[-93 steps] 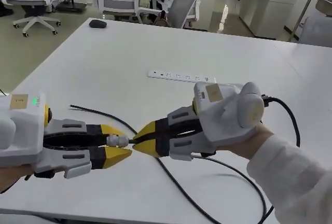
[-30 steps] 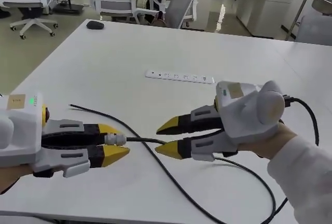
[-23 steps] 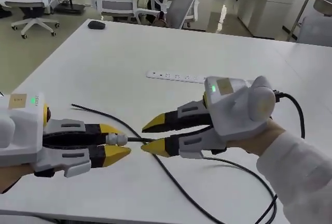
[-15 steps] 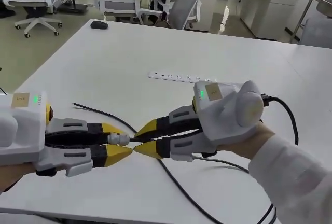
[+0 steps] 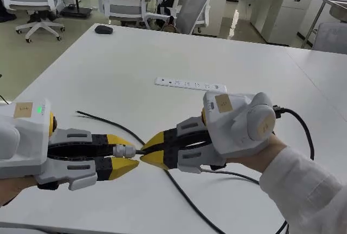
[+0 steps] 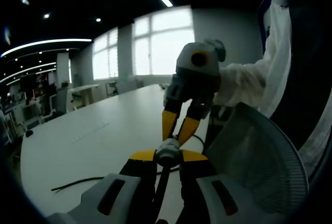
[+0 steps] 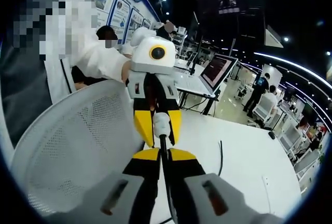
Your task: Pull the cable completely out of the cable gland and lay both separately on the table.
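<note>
A small white cable gland (image 5: pixel 122 150) sits between the yellow tips of my left gripper (image 5: pixel 130 151), which is shut on it just above the table. A thin black cable (image 5: pixel 140 151) comes out of the gland's front. My right gripper (image 5: pixel 148 149) faces the left one tip to tip and is shut on that cable right beside the gland. In the left gripper view the gland (image 6: pixel 168 148) shows at my own tips, with the right gripper (image 6: pixel 178 126) beyond. In the right gripper view the cable (image 7: pixel 163 143) runs from my jaws up to the gland (image 7: pixel 161 122).
More black cable (image 5: pixel 103 119) lies across the white table (image 5: pixel 108 77) and runs on toward the near right edge. A white power strip (image 5: pixel 191 85) lies mid-table and a dark mouse (image 5: pixel 103 29) at the far left. Office chairs (image 5: pixel 192 1) stand behind the table.
A second ago my right gripper stood open and apart from the gland. It has since moved left to the gland and shut on the cable. The left gripper has kept its hold.
</note>
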Available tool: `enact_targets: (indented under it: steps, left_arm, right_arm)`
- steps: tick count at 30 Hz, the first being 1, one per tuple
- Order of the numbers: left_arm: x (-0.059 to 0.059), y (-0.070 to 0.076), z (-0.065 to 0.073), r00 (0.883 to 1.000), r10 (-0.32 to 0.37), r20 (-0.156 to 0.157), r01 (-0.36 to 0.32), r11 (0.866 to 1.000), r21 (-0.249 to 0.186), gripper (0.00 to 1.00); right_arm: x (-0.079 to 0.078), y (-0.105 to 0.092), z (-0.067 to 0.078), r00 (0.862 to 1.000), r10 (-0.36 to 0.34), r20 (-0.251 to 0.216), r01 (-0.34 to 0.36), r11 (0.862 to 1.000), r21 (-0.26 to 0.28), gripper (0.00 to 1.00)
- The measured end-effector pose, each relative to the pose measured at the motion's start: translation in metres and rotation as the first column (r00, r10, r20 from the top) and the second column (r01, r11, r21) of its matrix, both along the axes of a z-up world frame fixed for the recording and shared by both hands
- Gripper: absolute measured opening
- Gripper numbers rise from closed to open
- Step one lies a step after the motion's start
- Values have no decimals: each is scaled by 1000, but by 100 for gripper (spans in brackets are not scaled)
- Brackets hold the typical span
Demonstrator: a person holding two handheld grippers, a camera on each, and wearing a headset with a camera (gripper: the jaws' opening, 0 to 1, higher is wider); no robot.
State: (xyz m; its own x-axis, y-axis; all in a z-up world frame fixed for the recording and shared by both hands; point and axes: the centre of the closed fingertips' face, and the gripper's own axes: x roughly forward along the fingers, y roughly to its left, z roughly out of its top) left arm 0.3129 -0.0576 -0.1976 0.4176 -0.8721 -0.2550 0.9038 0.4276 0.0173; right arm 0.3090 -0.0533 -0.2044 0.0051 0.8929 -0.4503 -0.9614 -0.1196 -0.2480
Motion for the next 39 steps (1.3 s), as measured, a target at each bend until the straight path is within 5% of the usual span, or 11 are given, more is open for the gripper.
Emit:
enact_targets:
  steps: [23, 27, 39]
  left_arm:
    - [5, 5, 1, 1000, 28, 1, -28, 1000, -6, 18]
    - [7, 8, 8, 999, 45, -1, -45, 998, -44, 18]
    - [6, 5, 6, 999, 36, 0, -36, 999, -31, 17]
  right_arm:
    - [12, -45, -11, 994, -110, -22, 110, 994, -25, 4]
    - [16, -57, -15, 990, -140, -23, 139, 989, -39, 4]
    - [13, -58, -19, 989, -146, -36, 145, 988, -45, 4]
